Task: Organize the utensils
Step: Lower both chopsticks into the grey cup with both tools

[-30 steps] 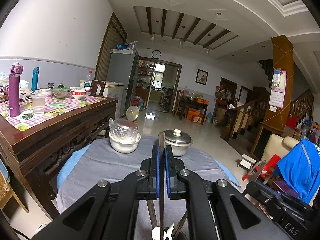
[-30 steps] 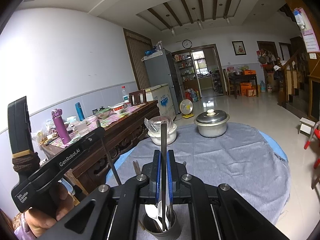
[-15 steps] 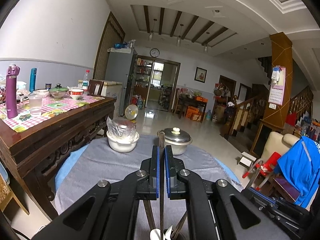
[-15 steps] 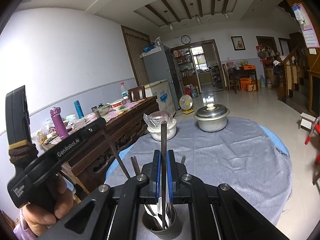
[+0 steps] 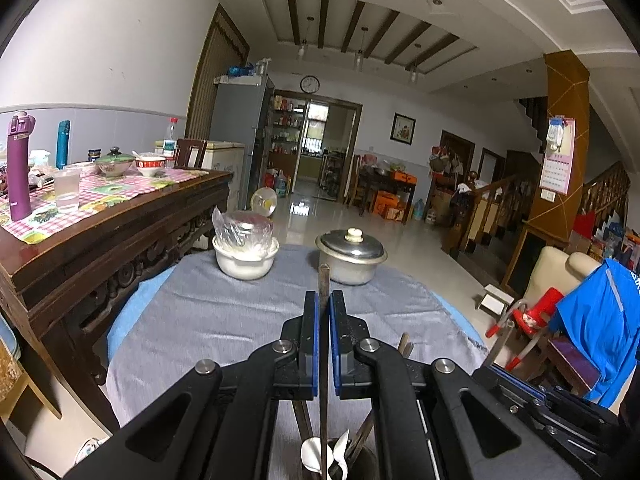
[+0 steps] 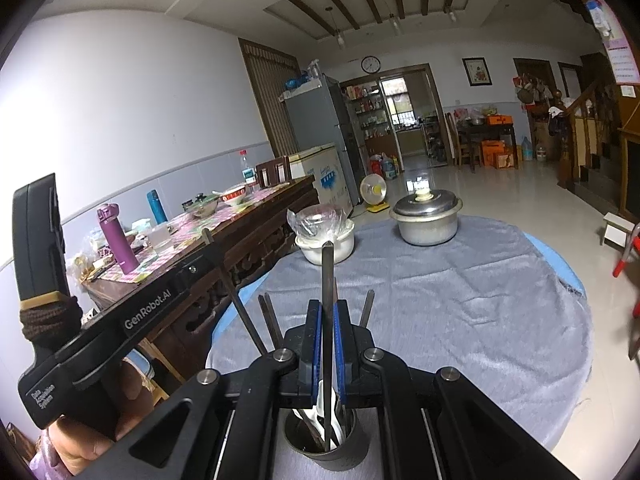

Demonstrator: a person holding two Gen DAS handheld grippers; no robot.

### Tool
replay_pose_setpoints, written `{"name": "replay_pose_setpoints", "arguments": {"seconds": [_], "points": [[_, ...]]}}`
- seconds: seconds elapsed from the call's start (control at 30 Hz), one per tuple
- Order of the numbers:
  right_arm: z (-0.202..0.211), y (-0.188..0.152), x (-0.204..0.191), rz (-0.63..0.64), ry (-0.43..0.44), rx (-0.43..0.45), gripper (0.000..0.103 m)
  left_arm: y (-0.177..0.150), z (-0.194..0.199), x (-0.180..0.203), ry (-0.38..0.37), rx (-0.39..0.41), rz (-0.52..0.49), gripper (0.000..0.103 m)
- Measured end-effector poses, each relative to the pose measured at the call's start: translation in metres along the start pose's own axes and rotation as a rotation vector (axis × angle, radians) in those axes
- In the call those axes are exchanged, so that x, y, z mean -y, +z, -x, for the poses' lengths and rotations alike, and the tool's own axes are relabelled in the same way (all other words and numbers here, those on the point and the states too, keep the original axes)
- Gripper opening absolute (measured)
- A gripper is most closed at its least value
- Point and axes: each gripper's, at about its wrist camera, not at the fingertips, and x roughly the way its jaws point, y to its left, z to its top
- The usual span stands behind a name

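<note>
A dark cup-shaped holder [image 6: 327, 454] stands on the grey cloth, holding white spoons [image 6: 320, 408] and several dark handles. My right gripper [image 6: 328, 308] is directly above it, shut on a dark chopstick [image 6: 328, 272] whose lower end reaches down among the spoons. In the left wrist view my left gripper [image 5: 323, 300] is shut on another thin dark chopstick [image 5: 323, 280], with spoon bowls [image 5: 316, 456] below it. The right wrist view shows the left gripper [image 6: 208, 260] in a hand at the left, its chopstick [image 6: 236, 304] slanting toward the holder; its lower end is hidden.
A white bowl covered in plastic [image 6: 326, 240] and a lidded metal pot [image 6: 426, 220] stand at the far side of the round table [image 6: 480, 300]. A carved wooden sideboard [image 5: 100, 248] with bottles and bowls runs along the left. A chair with blue cloth [image 5: 600, 320] is at right.
My right gripper has sunk slightly over the holder, so more handles now rise beside its fingers. The left gripper has barely moved. Both stay shut on their chopsticks.
</note>
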Motion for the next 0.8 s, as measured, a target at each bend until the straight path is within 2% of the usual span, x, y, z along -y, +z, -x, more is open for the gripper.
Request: {"name": "replay_pose_setpoints", "arguments": {"seconds": [0.3,0.8], "points": [[-0.005,-0.003,0.002,-0.009,-0.001,-0.023,0.007,-0.012,-0.003,-0.002,0.005,-0.043,0.001,0.005],[-0.01,-0.004,-0.006,0.002,0.006,-0.034,0.007,-0.017,-0.007,-0.006,0.009,-0.064,0.005,0.005]]}}
